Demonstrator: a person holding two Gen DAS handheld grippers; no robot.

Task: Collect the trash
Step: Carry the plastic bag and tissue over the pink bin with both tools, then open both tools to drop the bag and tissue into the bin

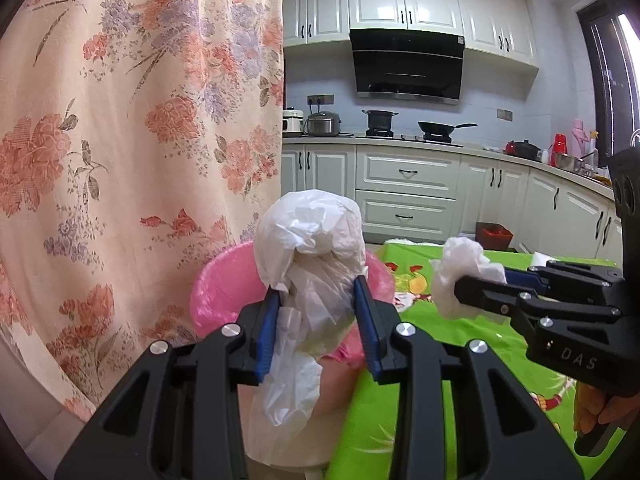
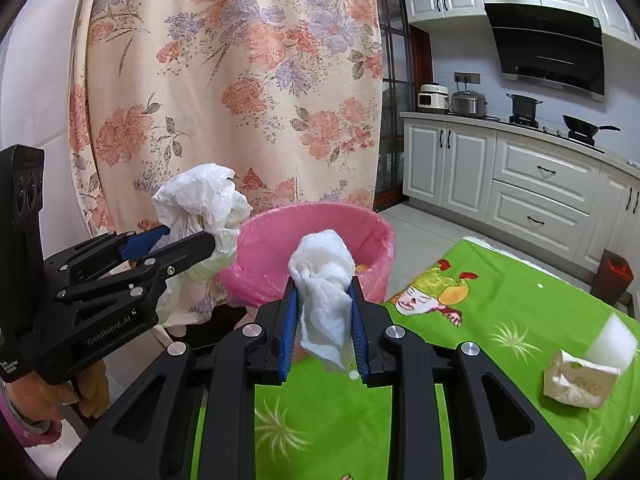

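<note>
Gripper on my left (image 1: 316, 296) is clenched on a crumpled white plastic bag (image 1: 310, 240), which I hold in front of the pink-lined trash bin (image 1: 220, 284); my right gripper (image 2: 325, 300) grasps a wad of white tissue (image 2: 324, 280) just before the same bin's (image 2: 280, 232) rim; the bin stands at the edge of the desk with its green cartoon cloth (image 2: 500, 292), beside a floral curtain (image 2: 240, 80); a white tissue pack (image 2: 578, 380) lies on the cloth to my right.
</note>
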